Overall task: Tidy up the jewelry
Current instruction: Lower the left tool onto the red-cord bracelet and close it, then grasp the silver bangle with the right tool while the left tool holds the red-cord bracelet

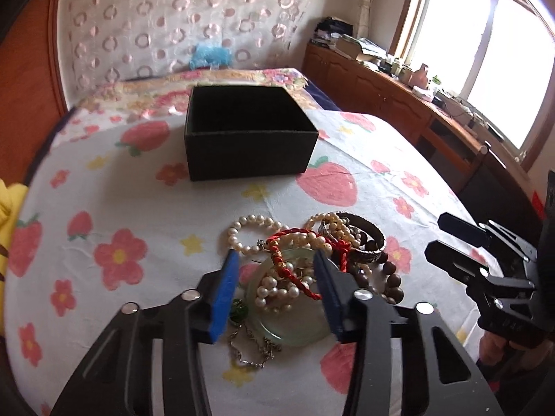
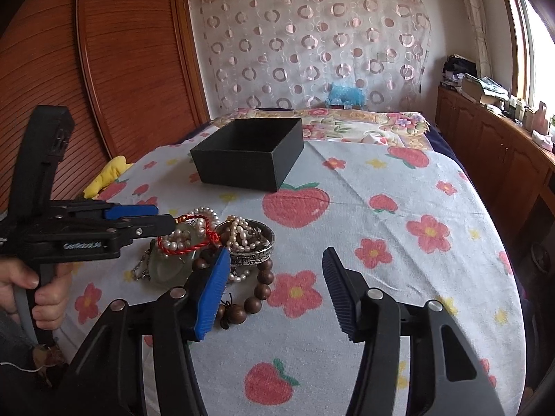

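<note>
Jewelry is one tangled heap on the white bedspread with red strawberry and flower print (image 2: 399, 242), near side of the bed, well short of the box.

Heap contents:
- pale green translucent jade bangle (image 1: 298, 334), lying flat, bottom of the pile
- white pearl strands (image 1: 249, 234), looped over and inside the bangle
- red twisted cord bracelet with gold beads (image 1: 295, 253), draped across pearls and bangle
- engraved silver metal bangle (image 2: 251, 254), on the right side of the heap, more pearls piled inside it
- dark brown wooden bead bracelet (image 2: 258, 293), near-right edge, touching the silver bangle
- thin silver chain (image 1: 251, 353), trailing out under the jade bangle toward the camera; small green stone (image 1: 239, 313) beside it

Container: open black rectangular box (image 1: 248, 135), no lid on it, sits upright on the bedspread beyond the heap. Visible interior is dark; can't make out anything in it.

Left gripper (image 1: 277, 274): jaws apart, blue pads straddling the jade bangle and the pearl/red cord tangle, low over the heap. Not clamped on anything. Contact with the pile: cannot tell.

Right gripper (image 2: 277, 277): jaws wide apart, holding nothing. Its left blue pad is just beside the wooden beads and silver bangle; the rest sits over bare bedspread, right of the heap.
</note>
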Available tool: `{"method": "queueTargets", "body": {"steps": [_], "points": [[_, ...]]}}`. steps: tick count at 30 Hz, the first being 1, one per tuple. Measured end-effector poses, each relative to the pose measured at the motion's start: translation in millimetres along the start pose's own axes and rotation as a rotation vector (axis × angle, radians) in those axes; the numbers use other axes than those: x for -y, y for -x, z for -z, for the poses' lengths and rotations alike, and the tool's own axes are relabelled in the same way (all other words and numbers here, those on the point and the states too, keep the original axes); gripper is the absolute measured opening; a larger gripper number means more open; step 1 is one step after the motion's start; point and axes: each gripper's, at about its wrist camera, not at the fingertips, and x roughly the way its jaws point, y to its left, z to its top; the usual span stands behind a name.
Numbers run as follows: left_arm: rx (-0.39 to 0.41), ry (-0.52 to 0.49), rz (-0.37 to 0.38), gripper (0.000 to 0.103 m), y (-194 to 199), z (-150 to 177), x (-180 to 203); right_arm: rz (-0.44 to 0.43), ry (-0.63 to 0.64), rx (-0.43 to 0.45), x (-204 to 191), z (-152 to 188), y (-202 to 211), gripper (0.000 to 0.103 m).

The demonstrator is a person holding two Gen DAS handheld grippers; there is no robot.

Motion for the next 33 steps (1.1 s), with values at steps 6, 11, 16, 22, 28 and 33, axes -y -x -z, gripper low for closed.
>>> {"method": "queueTargets", "body": {"steps": [6,11,16,22,28,33], "points": [[-0.022,0.017,0.028,0.007,-5.9,0.5,-2.2,-0.002,0.004,-0.007,-0.2,-0.1,-1.1,0.058],[0.051,-0.014,-0.013,0.006,11.6,0.6,4.5,-0.007,0.011,-0.021,0.2,-1.3,-7.0,0.058],[0.103,-0.037,-0.045,0.006,35.6,-1.8,2.7,-0.013,0.045,-0.041,-1.2,-6.0,-16.9,0.058],[0.131,-0.009,-0.055,0.006,52.6,0.9,-6.7,-0.066,0.034,-0.076,-5.1,-7.9,-33.0,0.069],[0.156,0.003,-0.06,0.006,62.1,8.4,-10.1,-0.116,0.065,-0.106,-10.4,-18.3,-51.5,0.076],[0.149,0.004,-0.055,0.006,63.0,15.3,-10.7,-0.179,0.088,-0.178,-6.4,-22.9,-69.0,0.076]]}}
